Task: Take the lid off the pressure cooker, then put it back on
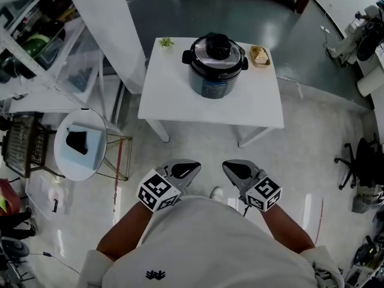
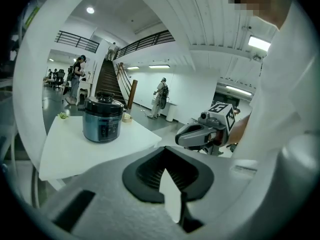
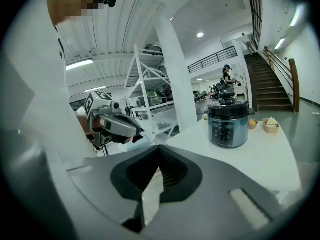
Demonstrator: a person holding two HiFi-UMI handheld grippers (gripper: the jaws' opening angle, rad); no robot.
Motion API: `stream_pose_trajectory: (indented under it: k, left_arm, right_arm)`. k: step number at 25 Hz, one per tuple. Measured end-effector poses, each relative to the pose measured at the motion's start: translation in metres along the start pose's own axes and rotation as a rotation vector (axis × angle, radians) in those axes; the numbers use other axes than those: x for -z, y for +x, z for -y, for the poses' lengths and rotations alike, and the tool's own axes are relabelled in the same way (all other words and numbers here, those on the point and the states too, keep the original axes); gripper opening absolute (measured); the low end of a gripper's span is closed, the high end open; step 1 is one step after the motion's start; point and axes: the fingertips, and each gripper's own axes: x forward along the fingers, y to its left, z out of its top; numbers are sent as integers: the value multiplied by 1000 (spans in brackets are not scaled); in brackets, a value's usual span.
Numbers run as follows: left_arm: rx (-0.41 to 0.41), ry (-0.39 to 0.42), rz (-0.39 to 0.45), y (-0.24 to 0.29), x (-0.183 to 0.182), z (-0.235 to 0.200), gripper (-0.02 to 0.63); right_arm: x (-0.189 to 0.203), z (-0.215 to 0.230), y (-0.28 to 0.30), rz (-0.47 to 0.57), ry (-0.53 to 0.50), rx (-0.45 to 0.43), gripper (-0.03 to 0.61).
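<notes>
Pressure cooker (image 1: 216,71) sat at the far side of the white table (image 1: 180,110), its black-knobbed lid (image 1: 216,47) seated on top, and neither tool was anywhere near it. Left gripper (image 1: 185,170) was held low in front of the person's chest, well short of the table's near edge, jaws closed tip to tip with nothing between them. Right gripper (image 1: 238,170) hung just beside it, pointing the same way, and its own view showed the jaws brought together and empty too. On the table, a small green plant (image 1: 166,42) stood at the far left corner and a little tray (image 1: 260,56) lay just right of the cooker.
</notes>
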Motion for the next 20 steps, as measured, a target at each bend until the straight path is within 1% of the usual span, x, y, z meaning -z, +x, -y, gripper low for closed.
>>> stream_pose_trajectory:
  k: [3,6,11,20]
  left_arm:
    - [-8,-38,-5,8,1,6,6]
    - [-28,-29,-23,14,4,12,6]
    - [-66,-43,-20,24,3,17,6]
    - [-90,-53,-23,47,-2,33,6]
  right_arm:
    - [0,5,-7,2,-5,-20,12]
    - [3,5,-14,-3,-12,-42,12]
    - [4,11,-24,-11,-23,-73,12]
    - [9,22,-46,-27,-31,-105,12]
